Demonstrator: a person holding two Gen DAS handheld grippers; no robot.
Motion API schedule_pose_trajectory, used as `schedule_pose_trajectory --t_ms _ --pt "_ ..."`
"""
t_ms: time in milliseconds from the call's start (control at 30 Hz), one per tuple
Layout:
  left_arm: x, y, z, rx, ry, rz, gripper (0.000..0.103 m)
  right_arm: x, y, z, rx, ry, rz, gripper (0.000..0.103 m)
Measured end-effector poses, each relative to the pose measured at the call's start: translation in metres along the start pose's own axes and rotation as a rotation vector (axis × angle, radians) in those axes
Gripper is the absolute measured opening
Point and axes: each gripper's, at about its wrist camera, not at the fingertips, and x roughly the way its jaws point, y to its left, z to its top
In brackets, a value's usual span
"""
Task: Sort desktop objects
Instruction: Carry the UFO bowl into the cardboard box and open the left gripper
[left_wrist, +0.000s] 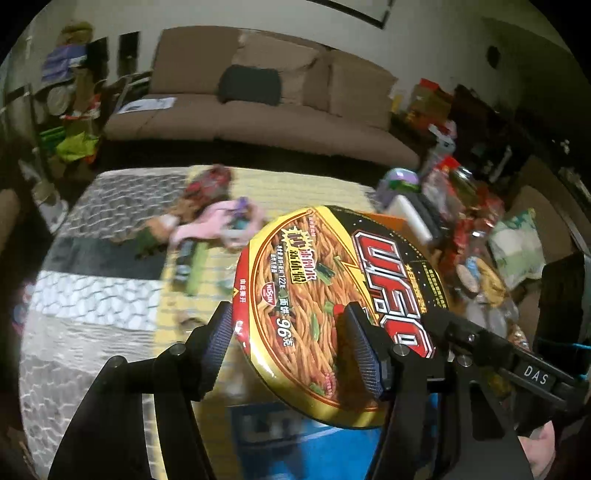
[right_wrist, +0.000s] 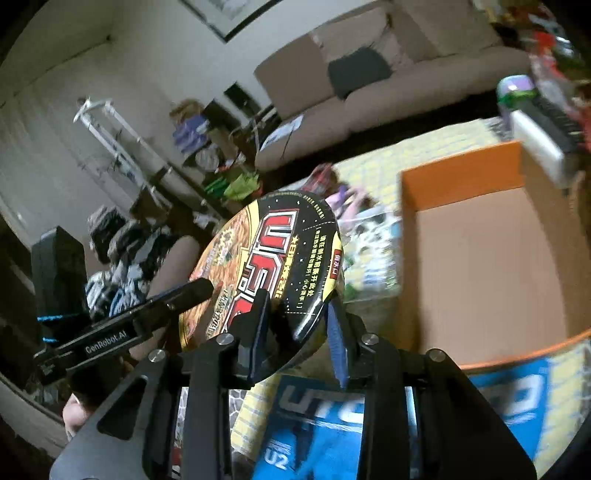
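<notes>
A round UFO instant noodle bowl (left_wrist: 332, 295) with a yellow, red and black lid hangs tilted above the table, held from both sides. My left gripper (left_wrist: 291, 343) is shut on its near edge, one pad under the rim and the other pressing on the lid. In the right wrist view the same bowl (right_wrist: 266, 266) stands almost on edge, and my right gripper (right_wrist: 297, 336) is shut on its lower rim. Each gripper's black arm shows in the other's view, the right one (left_wrist: 517, 365) and the left one (right_wrist: 110, 336).
An open cardboard box (right_wrist: 480, 258) with an orange rim sits just right of the bowl, empty inside. Blue printed packaging (right_wrist: 321, 435) lies beneath the grippers. Toys and cloth (left_wrist: 214, 229) clutter the yellow tablecloth (left_wrist: 295, 192). A brown sofa (left_wrist: 258, 110) stands behind.
</notes>
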Motion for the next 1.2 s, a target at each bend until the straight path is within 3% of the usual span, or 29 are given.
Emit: schedule_pose_trajectory --t_ms 200,333,500,767,933,1100,1200 --pt "0.040 -0.072 0.011 0.022 0.035 -0.077 0.066 -0.049 -0.060 0.024 0.048 -0.032 -0.091 0.031" --pt "0.085 -0.106 0.019 0.034 0.075 -0.096 0.066 -0.050 -0.107 0.046 0.086 -0.019 -0.146 0.031" --pt "0.164 -0.124 0.034 0.006 0.144 -0.104 0.066 -0.019 -0.166 0.076 0.112 0.031 -0.203 0.031" --pt "0.260 -0.138 0.043 0.027 0.236 -0.025 0.066 0.054 -0.243 0.105 0.145 0.105 -0.273 0.031" --pt "0.291 -0.140 0.043 0.022 0.298 0.007 0.067 0.076 -0.253 0.111 0.105 0.122 -0.324 0.031" --pt "0.309 -0.136 0.039 -0.010 0.355 0.001 0.066 0.104 -0.232 0.113 -0.045 0.179 -0.478 0.036" --pt "0.306 -0.137 0.039 -0.007 0.360 0.020 0.063 0.103 -0.220 0.113 -0.099 0.169 -0.535 0.037"
